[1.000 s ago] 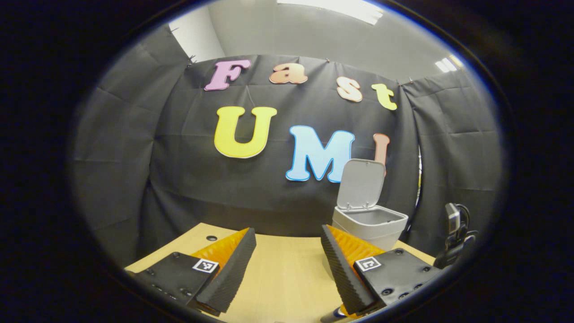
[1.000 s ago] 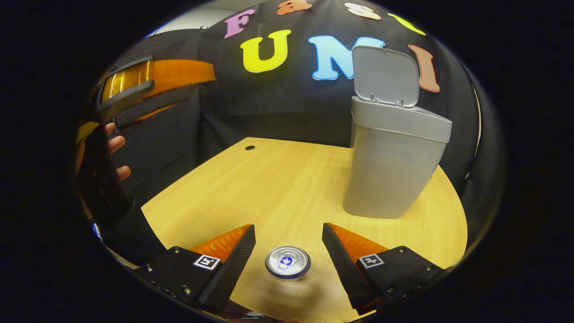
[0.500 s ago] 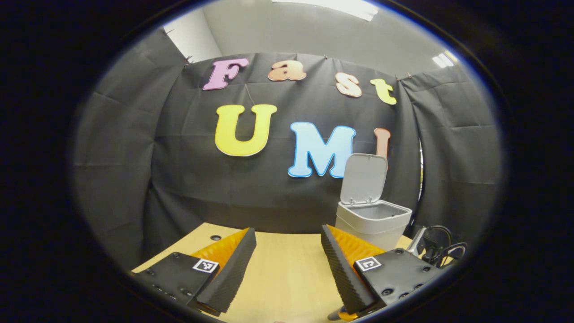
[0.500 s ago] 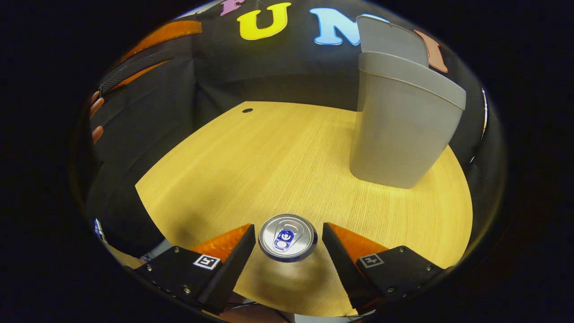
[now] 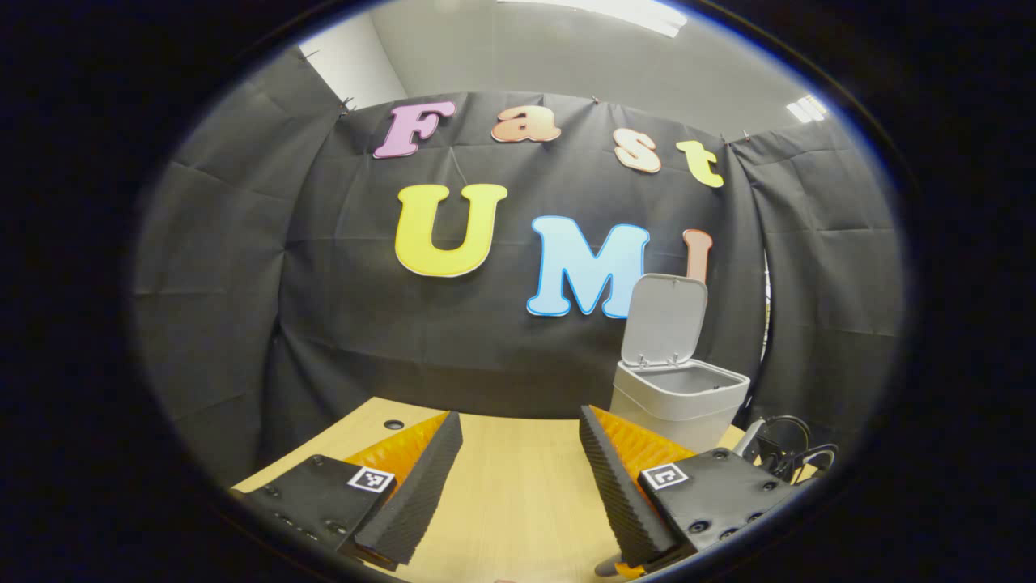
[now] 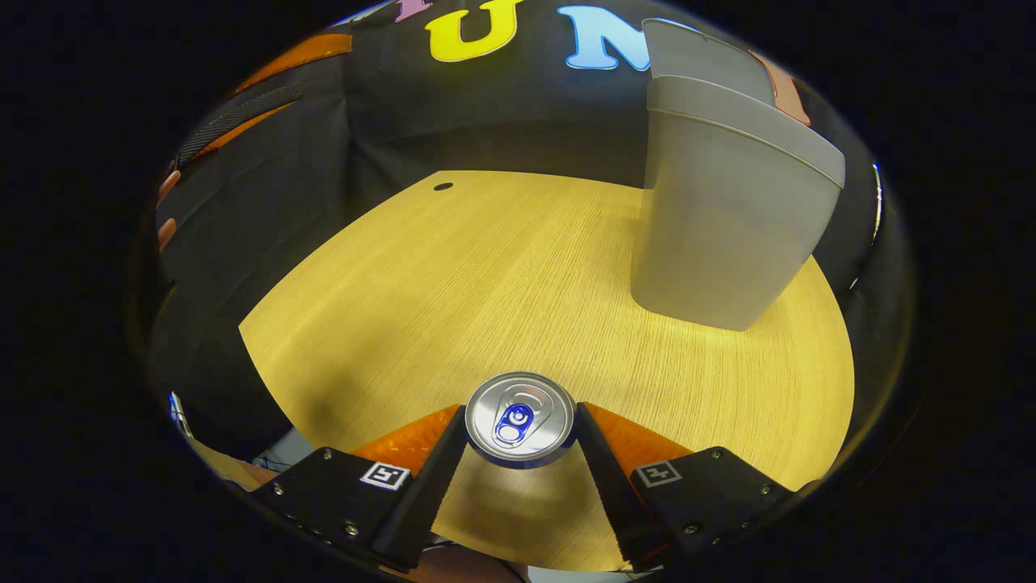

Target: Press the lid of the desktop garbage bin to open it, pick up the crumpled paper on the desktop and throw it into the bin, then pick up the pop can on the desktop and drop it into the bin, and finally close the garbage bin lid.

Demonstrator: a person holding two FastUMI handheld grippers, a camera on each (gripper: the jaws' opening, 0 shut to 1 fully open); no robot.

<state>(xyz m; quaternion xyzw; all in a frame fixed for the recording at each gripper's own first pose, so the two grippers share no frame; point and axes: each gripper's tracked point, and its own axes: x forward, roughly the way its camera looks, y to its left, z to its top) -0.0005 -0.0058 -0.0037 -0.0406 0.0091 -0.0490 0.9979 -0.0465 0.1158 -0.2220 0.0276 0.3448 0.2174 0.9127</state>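
Both fingers of the right gripper (image 6: 520, 425) clamp the upright pop can (image 6: 520, 409). The left gripper (image 5: 518, 470) hangs spread and empty, with the open-lidded garbage bin (image 5: 678, 395) ahead to its right.

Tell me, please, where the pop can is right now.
In the right gripper view, the pop can stands upright on the desk, between the right hand-held gripper fingers, nearer than the bin.
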